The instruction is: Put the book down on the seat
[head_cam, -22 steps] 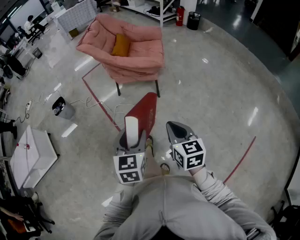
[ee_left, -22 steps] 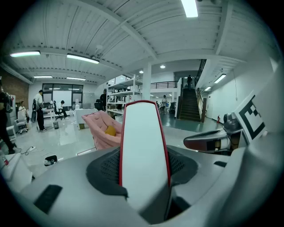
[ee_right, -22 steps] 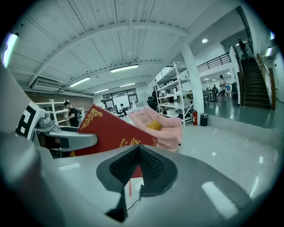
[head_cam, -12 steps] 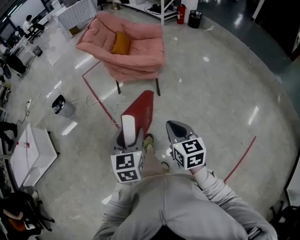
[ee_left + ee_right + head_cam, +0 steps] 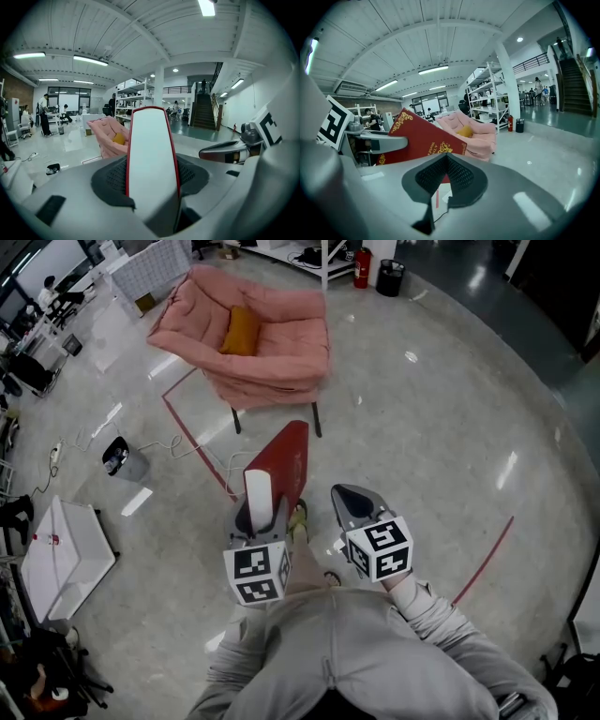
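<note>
A red book with gold print (image 5: 286,460) stands on edge in the air, white page edge up, with my left gripper (image 5: 262,512) shut on its near end. In the left gripper view the page edge (image 5: 151,159) fills the gap between the jaws. The pink armchair (image 5: 258,338) with an orange cushion (image 5: 241,330) on its seat stands some way ahead across the floor. My right gripper (image 5: 352,504) hangs beside the book, shut and empty. In the right gripper view the book's cover (image 5: 419,138) shows left of the armchair (image 5: 476,133).
Red tape lines (image 5: 192,439) run across the polished floor in front of the chair. A small bin (image 5: 124,458) and a white cable lie left, a white box (image 5: 61,554) further left. Shelving, a red extinguisher (image 5: 362,269) and a black bin (image 5: 389,279) stand behind the chair.
The left gripper and the book have shifted slightly up and left in the head view. The right gripper has barely moved.
</note>
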A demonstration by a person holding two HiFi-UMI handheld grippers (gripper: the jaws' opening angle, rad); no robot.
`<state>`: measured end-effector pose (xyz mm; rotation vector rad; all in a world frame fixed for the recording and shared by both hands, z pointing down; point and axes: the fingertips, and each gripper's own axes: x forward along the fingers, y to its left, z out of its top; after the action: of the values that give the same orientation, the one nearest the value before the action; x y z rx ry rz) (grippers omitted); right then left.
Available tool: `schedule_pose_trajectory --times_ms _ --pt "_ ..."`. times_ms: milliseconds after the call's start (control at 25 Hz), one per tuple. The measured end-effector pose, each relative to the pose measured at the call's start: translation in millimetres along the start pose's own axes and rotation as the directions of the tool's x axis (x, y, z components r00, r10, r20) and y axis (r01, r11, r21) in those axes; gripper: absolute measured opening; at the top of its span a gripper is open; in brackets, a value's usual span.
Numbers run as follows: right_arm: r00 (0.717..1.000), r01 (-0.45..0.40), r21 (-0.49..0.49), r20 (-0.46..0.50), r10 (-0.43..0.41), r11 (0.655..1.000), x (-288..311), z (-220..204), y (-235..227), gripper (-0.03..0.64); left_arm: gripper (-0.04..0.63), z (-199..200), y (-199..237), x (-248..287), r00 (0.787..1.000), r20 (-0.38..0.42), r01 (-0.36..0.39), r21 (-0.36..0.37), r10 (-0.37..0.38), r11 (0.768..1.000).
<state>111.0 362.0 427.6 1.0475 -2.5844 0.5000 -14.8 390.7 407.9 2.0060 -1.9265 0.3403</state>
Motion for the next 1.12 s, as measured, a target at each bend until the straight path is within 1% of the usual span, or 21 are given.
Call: schedule_pose_trajectory --times_ms 240,720,1000,1120 --pt "1.000 0.007 0.009 -0.011 -0.007 1.000 42 16 -20 0.000 0.241 13 19 45 1.000 -0.014 0.008 -0.002 -0.008 1.000" --pt "0.999 0.014 0.032 -0.036 -0.013 0.999 135 63 -56 0.000 0.241 50 66 137 0.998 -0.051 0.019 -0.017 -0.020 1.000" --pt "0.999 0.022 0.036 -0.039 -0.021 0.999 175 96 -71 0.000 0.241 79 88 180 0.998 -0.058 0.027 -0.023 -0.028 0.999" --pt "0.999 0.025 0.038 -0.044 -0.023 0.999 191 103 -81 0.000 0.241 86 94 199 0.998 -0.062 0.029 -0.027 -0.030 0.999"
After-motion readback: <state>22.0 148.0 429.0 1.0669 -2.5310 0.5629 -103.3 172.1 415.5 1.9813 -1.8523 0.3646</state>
